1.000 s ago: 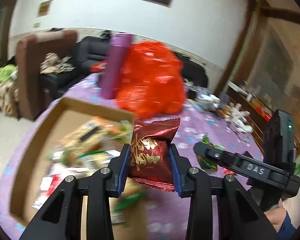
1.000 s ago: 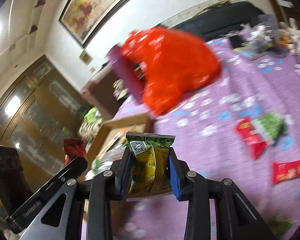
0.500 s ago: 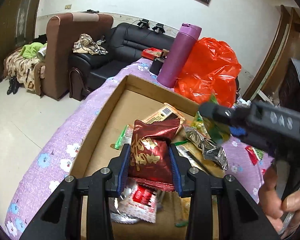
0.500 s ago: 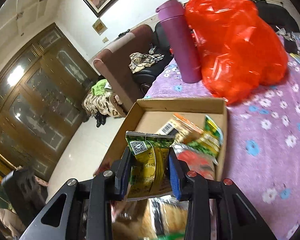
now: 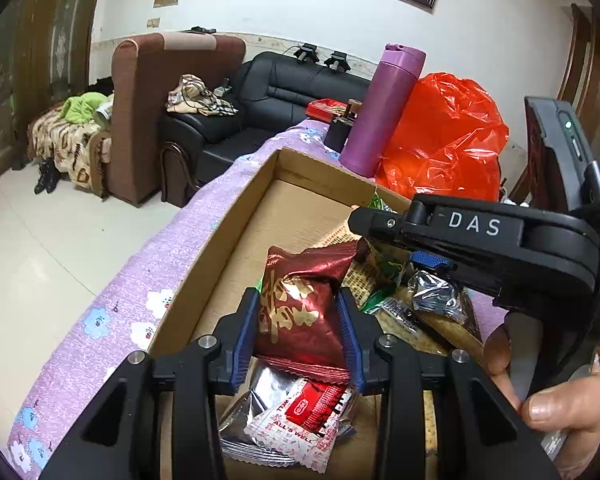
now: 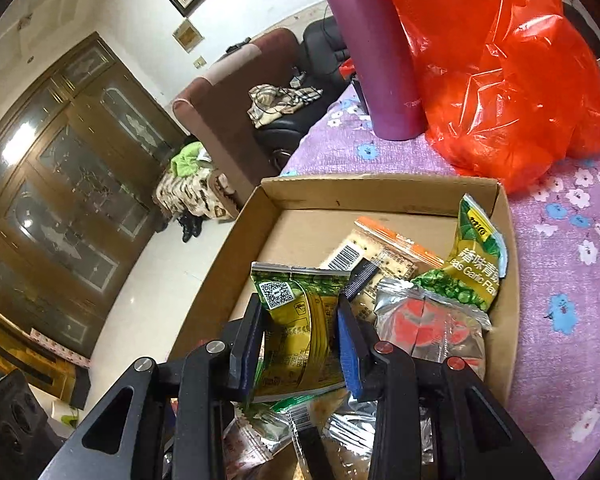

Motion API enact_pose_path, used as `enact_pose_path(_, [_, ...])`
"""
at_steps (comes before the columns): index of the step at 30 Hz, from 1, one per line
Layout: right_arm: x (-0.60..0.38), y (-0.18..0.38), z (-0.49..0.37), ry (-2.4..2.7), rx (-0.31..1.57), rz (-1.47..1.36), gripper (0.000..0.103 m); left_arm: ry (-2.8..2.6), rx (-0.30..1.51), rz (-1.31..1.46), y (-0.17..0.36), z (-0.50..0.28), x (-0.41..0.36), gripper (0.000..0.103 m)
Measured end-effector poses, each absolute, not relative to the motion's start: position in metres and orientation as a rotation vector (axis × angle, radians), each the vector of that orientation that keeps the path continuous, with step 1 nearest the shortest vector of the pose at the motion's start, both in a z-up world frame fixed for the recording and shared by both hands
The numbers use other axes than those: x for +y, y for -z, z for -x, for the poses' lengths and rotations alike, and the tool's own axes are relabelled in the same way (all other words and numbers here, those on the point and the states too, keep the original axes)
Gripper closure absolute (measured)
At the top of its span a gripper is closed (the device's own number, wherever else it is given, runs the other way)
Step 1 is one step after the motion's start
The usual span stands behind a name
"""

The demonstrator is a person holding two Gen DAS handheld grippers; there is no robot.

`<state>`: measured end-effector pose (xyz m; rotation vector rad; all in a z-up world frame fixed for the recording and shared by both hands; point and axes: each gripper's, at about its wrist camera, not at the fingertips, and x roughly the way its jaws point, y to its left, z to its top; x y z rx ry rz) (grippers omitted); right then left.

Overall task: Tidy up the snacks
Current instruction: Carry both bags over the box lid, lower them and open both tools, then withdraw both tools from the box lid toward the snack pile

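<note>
The left tongs (image 5: 298,334) are clamped on a dark red snack packet (image 5: 300,308) with gold lettering, held upright above the near end of an open cardboard box (image 5: 236,220). Under the packet, inside the box, lies a red-and-white sachet (image 5: 308,412) on a silver wrapper; the lower edge of the left wrist view cuts off the box's near wall.

The right tongs (image 6: 300,344) are closed on a green and yellow snack packet (image 6: 300,320), also over the box's near half. In the left wrist view the right tongs (image 5: 428,258) enter from the right side of the box, held by a hand (image 5: 560,404) whose fingers are partly cut off.

Just past the green packet, within the box, a silver pouch with red print (image 6: 432,328), an orange-edged cracker pack (image 6: 384,248) and a green pea bag (image 6: 472,256) crowd the box's right side. The box's left and far floor is bare cardboard. Packets under the tongs are too hidden to name.

The box sits on a bench under a purple flowered cloth (image 6: 560,280), its left wall near the bench's edge. Beyond the box's far wall stand a purple flask (image 5: 384,108) and a red plastic bag (image 5: 444,140), touching each other. The bag's contents cannot be seen.
</note>
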<state>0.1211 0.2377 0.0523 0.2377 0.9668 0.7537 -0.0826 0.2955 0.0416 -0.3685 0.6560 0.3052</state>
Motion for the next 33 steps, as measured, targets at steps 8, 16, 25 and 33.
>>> enact_pose_path(8, [0.234, -0.053, -0.117, -0.771, 0.949, -0.247, 0.063, -0.34, 0.647, 0.347, -0.043, 0.084, 0.294, 0.06])
enact_pose_path(16, [0.232, -0.055, -0.111, -0.768, 0.933, -0.225, 0.063, -0.355, 0.641, 0.335, -0.044, 0.086, 0.293, 0.056])
enact_pose_path(25, [0.234, -0.057, -0.108, -0.76, 0.927, -0.211, 0.062, -0.353, 0.633, 0.332, -0.046, 0.087, 0.293, 0.05])
enact_pose_path(33, [0.231, -0.057, -0.105, -0.773, 0.928, -0.239, 0.058, -0.353, 0.61, 0.324, -0.05, 0.088, 0.292, 0.041])
